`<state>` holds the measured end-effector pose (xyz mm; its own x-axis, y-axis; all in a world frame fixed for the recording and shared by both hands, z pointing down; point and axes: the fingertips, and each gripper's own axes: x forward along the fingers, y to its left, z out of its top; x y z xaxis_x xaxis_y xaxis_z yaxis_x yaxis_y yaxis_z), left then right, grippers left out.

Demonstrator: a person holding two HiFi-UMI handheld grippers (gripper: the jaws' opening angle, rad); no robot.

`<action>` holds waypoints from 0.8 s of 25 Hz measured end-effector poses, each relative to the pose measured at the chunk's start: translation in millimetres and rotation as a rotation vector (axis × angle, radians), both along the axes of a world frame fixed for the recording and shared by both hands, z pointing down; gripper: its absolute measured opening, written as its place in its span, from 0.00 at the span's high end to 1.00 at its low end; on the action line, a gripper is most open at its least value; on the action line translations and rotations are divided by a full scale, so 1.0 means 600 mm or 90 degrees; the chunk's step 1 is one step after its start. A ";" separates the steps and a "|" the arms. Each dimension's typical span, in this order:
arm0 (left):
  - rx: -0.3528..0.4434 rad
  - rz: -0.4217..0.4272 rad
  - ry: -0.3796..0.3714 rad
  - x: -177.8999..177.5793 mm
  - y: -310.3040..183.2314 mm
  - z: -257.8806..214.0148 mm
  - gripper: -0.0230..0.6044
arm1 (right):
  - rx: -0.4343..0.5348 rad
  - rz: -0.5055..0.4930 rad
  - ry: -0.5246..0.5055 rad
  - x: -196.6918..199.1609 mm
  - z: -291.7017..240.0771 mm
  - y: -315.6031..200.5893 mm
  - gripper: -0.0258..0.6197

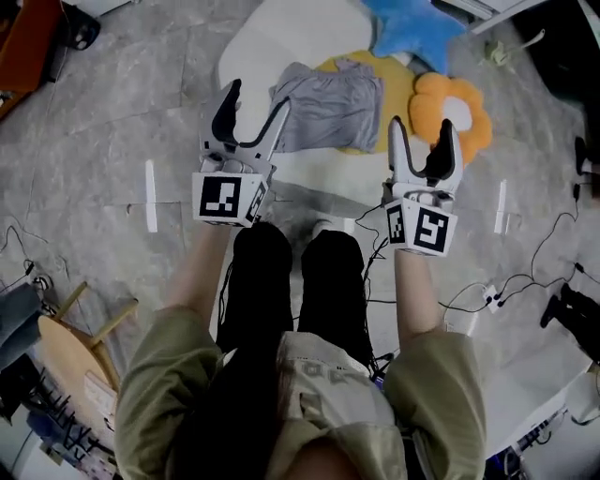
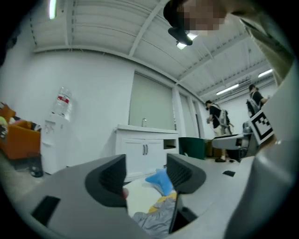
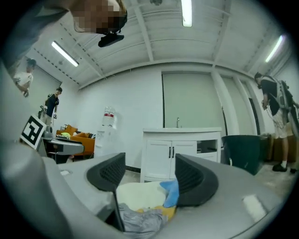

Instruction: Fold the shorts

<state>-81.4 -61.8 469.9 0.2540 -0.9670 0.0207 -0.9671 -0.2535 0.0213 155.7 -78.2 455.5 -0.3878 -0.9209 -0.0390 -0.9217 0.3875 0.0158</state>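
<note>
Grey stone-look floor point(image 1: 112, 122) in a white-walled room w/ a white sink cabinet point(image 3: 180, 149) at the back wall and strip lights overhead. The grey shorts point(image 1: 328, 108) lie spread on a pile of soft things on the floor: partly on a white mat point(image 1: 281, 37) and a yellow cushion point(image 1: 398, 89), w/ a blue star-shaped cushion point(image 1: 412, 23) behind and an orange flower-shaped one point(image 1: 450, 108) just beside, to the right. The person stands in front of the pile (black trousers, olive sleeves), both arms out. Left tongs point(image 1: 258, 98) are held level above the floor, jaws wide apart, nothing between them. Right tongs point(image 1: 422, 127) are the same: jaws apart, empty, clear of the shorts.
</note>
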 end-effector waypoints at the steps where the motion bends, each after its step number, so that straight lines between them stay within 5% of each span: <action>1: -0.005 -0.045 0.000 -0.014 0.018 -0.040 0.63 | -0.008 0.001 -0.002 -0.001 -0.044 0.016 0.49; 2: -0.012 -0.088 0.005 -0.028 0.037 -0.082 0.78 | -0.014 -0.005 -0.002 -0.004 -0.090 0.032 0.59; 4: -0.032 -0.149 0.038 -0.048 0.076 -0.170 0.88 | -0.018 -0.022 0.021 -0.011 -0.186 0.061 0.65; 5: -0.042 -0.166 0.051 -0.052 0.095 -0.214 0.92 | -0.017 -0.025 0.037 -0.012 -0.236 0.074 0.75; 13: -0.054 -0.150 -0.005 -0.013 0.192 -0.558 0.95 | -0.002 -0.021 0.068 -0.007 -0.584 0.160 0.96; 20: -0.008 -0.117 -0.009 0.054 0.218 -0.703 0.95 | 0.016 -0.028 0.046 0.022 -0.705 0.211 0.96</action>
